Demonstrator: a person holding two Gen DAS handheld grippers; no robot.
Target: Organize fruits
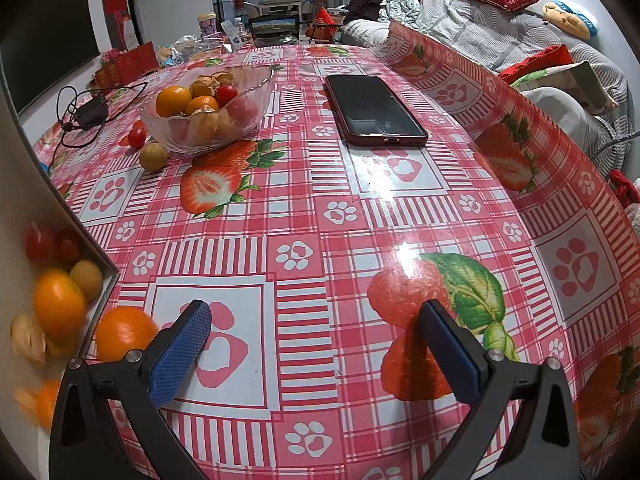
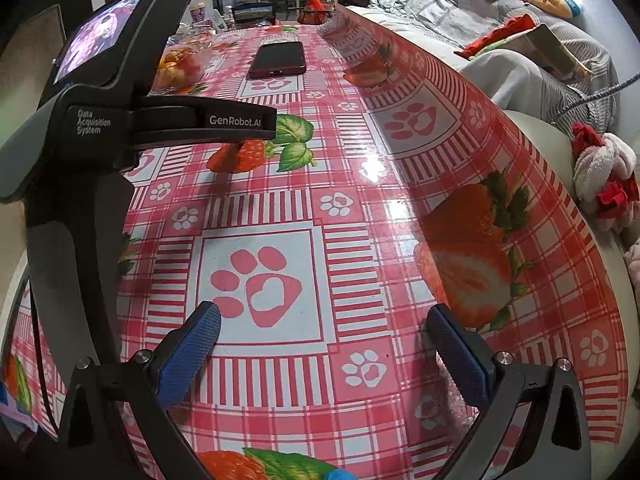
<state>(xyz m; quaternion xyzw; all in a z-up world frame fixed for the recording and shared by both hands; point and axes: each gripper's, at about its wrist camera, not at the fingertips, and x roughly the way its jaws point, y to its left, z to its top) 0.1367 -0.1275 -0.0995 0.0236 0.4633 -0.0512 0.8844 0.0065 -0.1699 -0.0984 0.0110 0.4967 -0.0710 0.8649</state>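
A glass bowl (image 1: 256, 114) at the far left holds oranges, a cherry tomato and husked fruits; it also shows in the right wrist view (image 2: 180, 65). A cherry tomato (image 1: 137, 137) and a yellow-brown round fruit (image 1: 153, 156) lie beside it. A loose orange (image 1: 122, 332) lies near my left gripper's left finger. A white tray (image 1: 100, 300) at the left edge holds tomatoes, an orange and other fruits, blurred. My left gripper (image 1: 316, 344) is open and empty above the tablecloth. My right gripper (image 2: 322, 344) is open and empty.
A dark phone (image 1: 374, 110) in a red case lies mid-table, also in the right wrist view (image 2: 279, 59). A black charger with cable (image 1: 91, 113) lies far left. The left gripper's body (image 2: 120, 120) fills the right view's left. A sofa (image 1: 520, 40) flanks the table's right edge.
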